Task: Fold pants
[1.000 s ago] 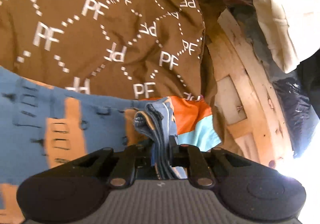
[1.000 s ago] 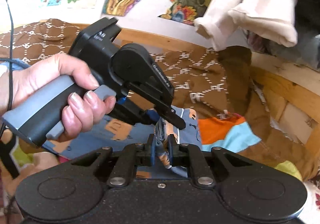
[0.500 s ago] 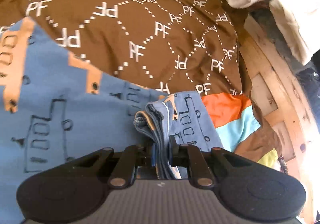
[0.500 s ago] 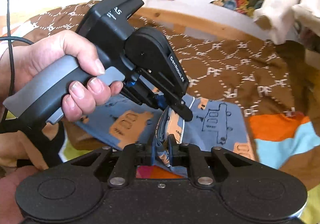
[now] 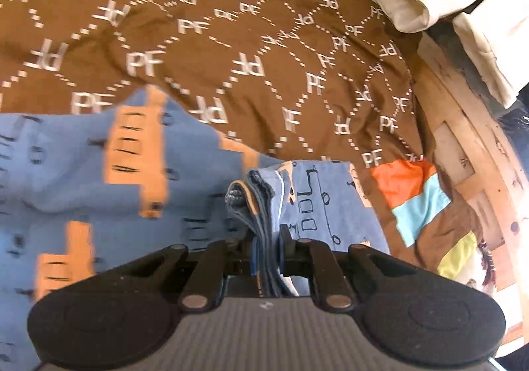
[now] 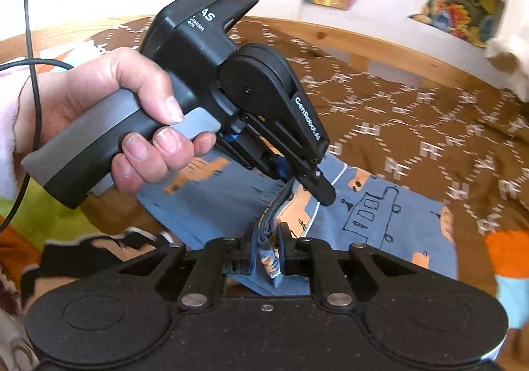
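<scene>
Pants [image 5: 185, 179] lie bunched at lower centre of both frames; your left gripper [image 5: 266, 243] and right gripper [image 6: 264, 243] each have jaws clamped on gathered fabric edge.

Blue, orange-patched pants [image 5: 185, 152] on brown, white-lettered blanket [image 5: 231, 50].

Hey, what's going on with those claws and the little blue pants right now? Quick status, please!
Left claw shut on blue pants. Right claw shut on same pants. Pants bunched over brown blanket. Nothing blocking.
</scene>
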The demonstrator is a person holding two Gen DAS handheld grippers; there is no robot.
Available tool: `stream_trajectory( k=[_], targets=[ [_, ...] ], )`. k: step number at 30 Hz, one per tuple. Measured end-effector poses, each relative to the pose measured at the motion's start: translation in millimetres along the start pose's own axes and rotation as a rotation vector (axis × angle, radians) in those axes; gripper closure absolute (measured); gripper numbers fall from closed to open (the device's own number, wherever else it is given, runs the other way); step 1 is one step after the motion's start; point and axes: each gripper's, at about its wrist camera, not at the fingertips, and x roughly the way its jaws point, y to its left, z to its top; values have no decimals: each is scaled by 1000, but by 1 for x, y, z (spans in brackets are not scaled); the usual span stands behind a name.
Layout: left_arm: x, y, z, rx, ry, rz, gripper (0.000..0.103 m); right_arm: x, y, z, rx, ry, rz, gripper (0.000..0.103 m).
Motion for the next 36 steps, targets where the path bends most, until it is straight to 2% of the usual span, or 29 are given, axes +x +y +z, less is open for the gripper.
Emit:
stream_trajectory(
  k=[5,14,16,18,20,21,22,23,24,26,28,30,31,34,36],
  targets=[
    [-15,20,-1,-10,1,18,90,13,20,13,-22,8,64,90],
    [-27,49,-7,-65,4,22,90,28,43,26,-51,38,122,90],
    [-25,55,-9,-73,10,24,81,34,45,27,-62,49,127,90],
    [-27,60,-10,-76,5,27,75,37,46,27,-69,53,130,86],
    [-30,63,-9,-85,-1,32,68,33,44,27,-72,45,137,79],
    [-33,62,-8,-80,-9,49,64,28,41,26,-77,37,133,66],
    [-36,60,-7,-69,-24,82,56,24,37,25,-80,32,119,53],
    [-39,57,-7,-53,-46,124,54,20,31,24,-82,25,95,42],
    [-40,54,-7,-41,-66,157,51,15,23,23,-88,19,43,39],
    [-43,47,-9,-18,-123,238,46,10,8,21,-106,10,-101,22],
    [-41,36,-13,-3,-177,284,39,11,-13,20,-107,17,-282,11],
    [-36,27,-19,8,-224,298,31,16,-32,22,-118,6,-425,7],
    [-34,23,-21,17,-238,307,30,21,-39,22,-131,-8,-452,2],
    [-22,18,-29,57,-259,407,29,49,-56,21,-167,-3,-466,1],
    [-16,21,-35,85,-271,440,28,70,-64,16,-192,35,-467,1]
  ],
)
